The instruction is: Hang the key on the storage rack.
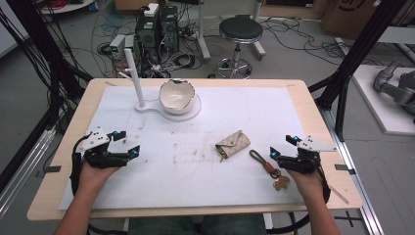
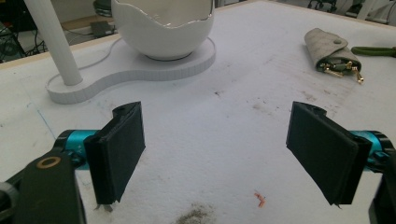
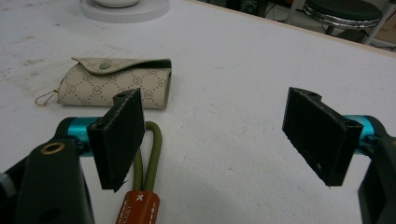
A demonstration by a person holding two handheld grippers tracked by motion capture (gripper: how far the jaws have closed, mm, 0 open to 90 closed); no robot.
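beige key pouch (image 1: 233,144) between left gripper (image 1: 128,143) and right gripper (image 1: 283,146); both jaws spread, empty.

At upper centre of the high view sit a glossy white bowl (image 1: 176,96) and a matte white stand (image 1: 139,83). The key pouch (image 3: 116,81) at upper left of the right gripper view is beige with a brown monogram pattern. The strap (image 3: 148,158) below is olive green, its leather tab (image 3: 137,209) reddish-brown with white stitching.
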